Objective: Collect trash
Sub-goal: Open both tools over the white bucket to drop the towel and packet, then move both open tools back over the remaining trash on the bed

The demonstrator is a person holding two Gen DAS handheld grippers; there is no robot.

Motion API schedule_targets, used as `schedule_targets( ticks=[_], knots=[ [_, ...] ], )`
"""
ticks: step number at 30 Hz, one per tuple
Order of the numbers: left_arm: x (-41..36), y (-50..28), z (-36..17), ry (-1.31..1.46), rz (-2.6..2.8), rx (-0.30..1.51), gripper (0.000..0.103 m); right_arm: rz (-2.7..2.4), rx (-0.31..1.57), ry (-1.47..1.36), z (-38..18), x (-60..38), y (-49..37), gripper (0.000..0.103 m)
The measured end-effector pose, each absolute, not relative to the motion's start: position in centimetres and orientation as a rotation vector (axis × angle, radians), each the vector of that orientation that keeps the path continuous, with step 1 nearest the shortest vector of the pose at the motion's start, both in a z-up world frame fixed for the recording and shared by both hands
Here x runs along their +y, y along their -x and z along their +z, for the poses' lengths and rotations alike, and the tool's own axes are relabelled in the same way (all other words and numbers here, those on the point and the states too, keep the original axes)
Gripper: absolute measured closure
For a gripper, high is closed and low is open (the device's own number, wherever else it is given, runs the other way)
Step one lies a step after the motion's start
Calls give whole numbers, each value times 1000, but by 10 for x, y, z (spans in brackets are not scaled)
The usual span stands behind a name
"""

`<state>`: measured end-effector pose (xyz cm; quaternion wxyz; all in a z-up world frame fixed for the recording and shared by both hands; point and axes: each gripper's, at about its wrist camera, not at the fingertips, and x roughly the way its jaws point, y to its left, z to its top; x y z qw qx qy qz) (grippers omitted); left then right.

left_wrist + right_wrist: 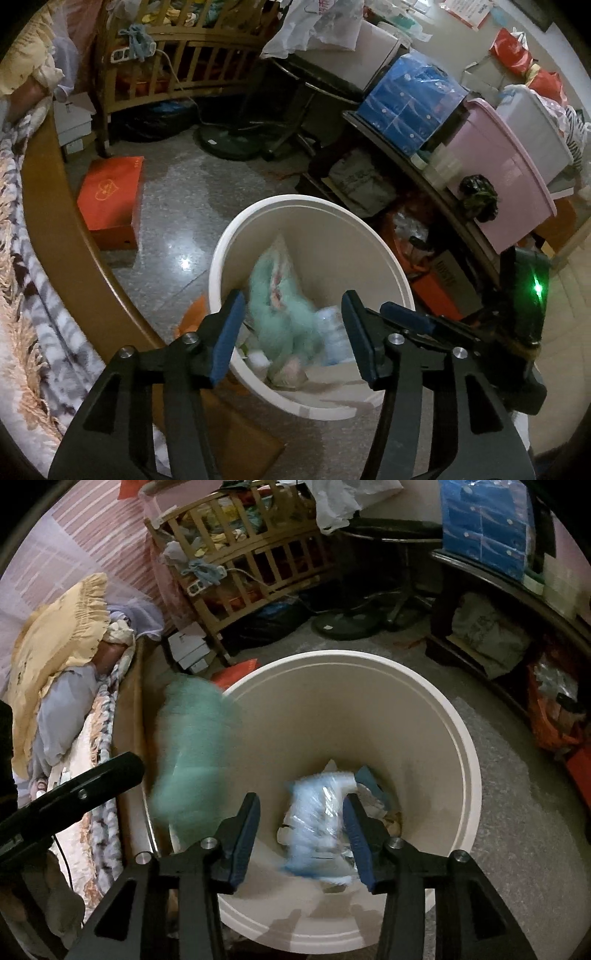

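A white round bin stands on the floor; in the right wrist view its rim fills the middle. My left gripper is open above the bin, and a blurred green packet lies below it among other trash. The same green packet shows as a blur at the bin's left rim in the right wrist view. My right gripper is open over the bin, with a blurred pale blue plastic wrapper between its fingers, not gripped. The right gripper shows in the left wrist view.
A bed with a patterned blanket and wooden frame runs along the left. An orange box lies on the floor. A wooden crib stands behind. A dark shelf with pink and blue boxes is at the right.
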<state>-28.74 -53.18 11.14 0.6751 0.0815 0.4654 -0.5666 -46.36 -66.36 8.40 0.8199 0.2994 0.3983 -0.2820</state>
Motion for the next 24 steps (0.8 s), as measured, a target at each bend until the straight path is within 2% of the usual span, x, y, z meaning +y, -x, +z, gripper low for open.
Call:
schedule_targets(
  ticks=[11,13,15,16,24],
  knots=[
    [-487,264,118,-193,-1129,982,50,-546,860,-617,89,-635,443,58],
    [-478,259,117,-203,-1100,974,49,-526,858,-611,92,-627,435,56],
    [-466,252,117,-204,-1074,966,50,-506,859,-597,95,-618,425,48],
    [-459,249,117,-204,-1058,961,50,-490,859,-588,97,-611,418,47],
    [-392,212,114,-205,-914,932,49,-382,882,-524,105,-561,365,47]
  ],
)
